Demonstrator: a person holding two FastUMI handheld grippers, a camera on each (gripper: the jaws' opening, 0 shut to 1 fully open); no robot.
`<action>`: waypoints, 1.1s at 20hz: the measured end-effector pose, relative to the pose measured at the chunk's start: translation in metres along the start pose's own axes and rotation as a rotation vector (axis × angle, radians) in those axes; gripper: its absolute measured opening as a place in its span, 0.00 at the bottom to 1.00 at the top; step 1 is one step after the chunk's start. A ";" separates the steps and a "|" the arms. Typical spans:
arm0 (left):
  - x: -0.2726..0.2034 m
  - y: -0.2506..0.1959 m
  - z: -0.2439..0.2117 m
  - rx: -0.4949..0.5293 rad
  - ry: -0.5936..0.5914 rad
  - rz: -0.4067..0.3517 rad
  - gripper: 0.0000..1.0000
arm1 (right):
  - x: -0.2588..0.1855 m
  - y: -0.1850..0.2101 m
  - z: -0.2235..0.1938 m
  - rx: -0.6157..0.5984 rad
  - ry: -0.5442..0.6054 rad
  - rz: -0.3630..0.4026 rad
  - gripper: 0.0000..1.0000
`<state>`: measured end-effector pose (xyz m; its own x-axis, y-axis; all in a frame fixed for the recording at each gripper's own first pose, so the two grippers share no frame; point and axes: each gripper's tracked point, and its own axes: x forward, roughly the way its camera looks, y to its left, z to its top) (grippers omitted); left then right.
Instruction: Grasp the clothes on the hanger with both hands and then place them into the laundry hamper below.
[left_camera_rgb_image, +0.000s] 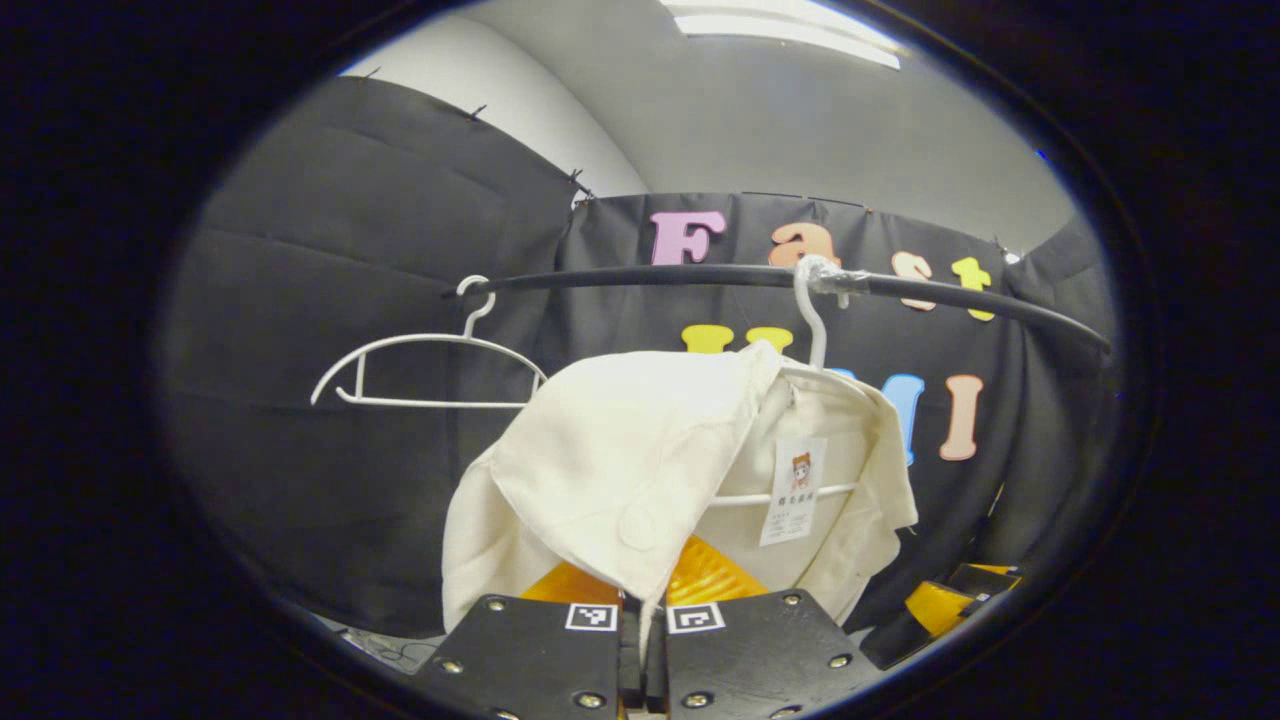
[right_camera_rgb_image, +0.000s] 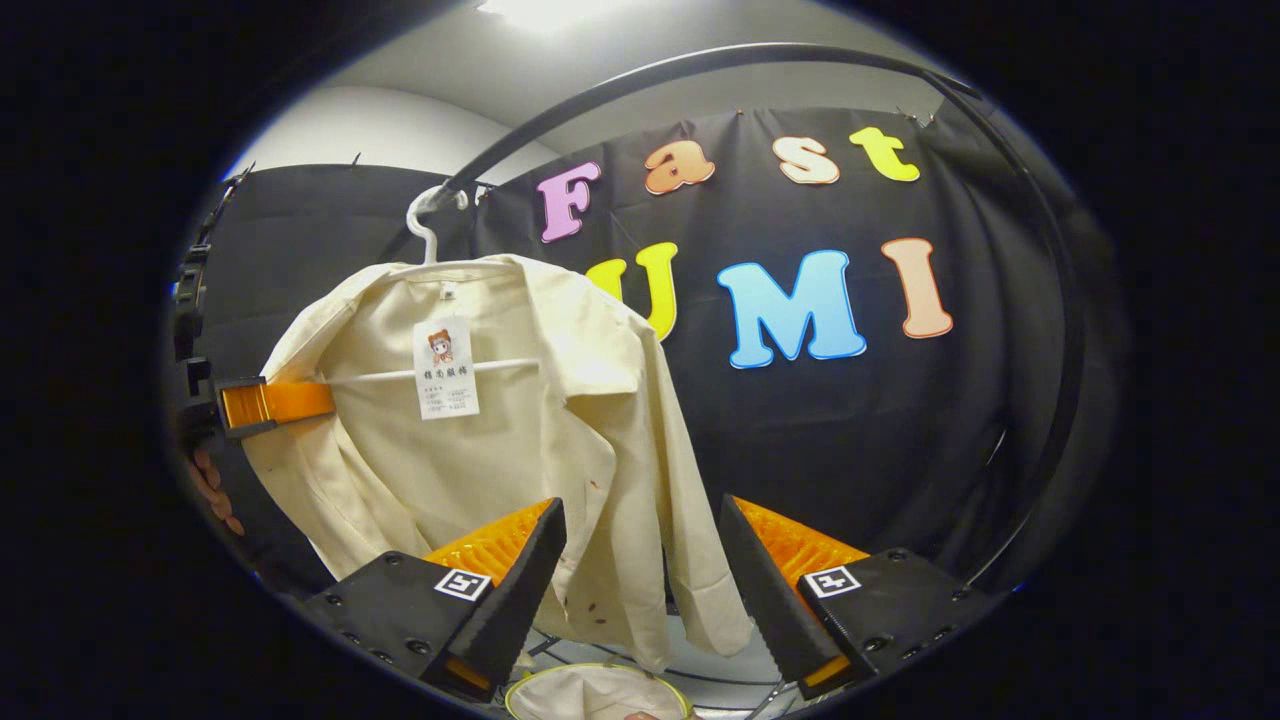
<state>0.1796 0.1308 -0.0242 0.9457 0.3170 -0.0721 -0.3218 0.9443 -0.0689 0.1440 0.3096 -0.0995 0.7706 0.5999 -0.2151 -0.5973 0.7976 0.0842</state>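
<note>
Left gripper (left_camera_rgb_image: 643, 612) pinches cream shirt (left_camera_rgb_image: 620, 460); right gripper (right_camera_rgb_image: 640, 580) gapes around its hem.

A cream shirt (right_camera_rgb_image: 560, 420) of matt woven cloth hangs on a smooth white plastic hanger (left_camera_rgb_image: 815, 330) with a paper tag (right_camera_rgb_image: 446, 368), beneath a dark, slightly glossy rail (left_camera_rgb_image: 700, 277); the booth's black cloth wall (left_camera_rgb_image: 330, 330) lies matt and creased.
</note>
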 end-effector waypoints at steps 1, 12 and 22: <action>0.000 0.000 0.002 -0.017 0.000 -0.010 0.05 | 0.004 0.008 0.006 0.008 -0.005 0.016 0.98; -0.015 0.015 0.025 -0.048 -0.014 -0.077 0.04 | 0.057 0.055 0.034 -0.081 -0.021 0.056 0.98; -0.010 0.011 0.016 -0.050 -0.005 -0.087 0.04 | 0.123 0.047 0.016 -0.052 0.034 -0.017 0.98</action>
<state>0.1678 0.1395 -0.0081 0.9703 0.2346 -0.0589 -0.2403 0.9627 -0.1243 0.2141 0.4217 -0.1062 0.7731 0.5832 -0.2495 -0.5958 0.8026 0.0298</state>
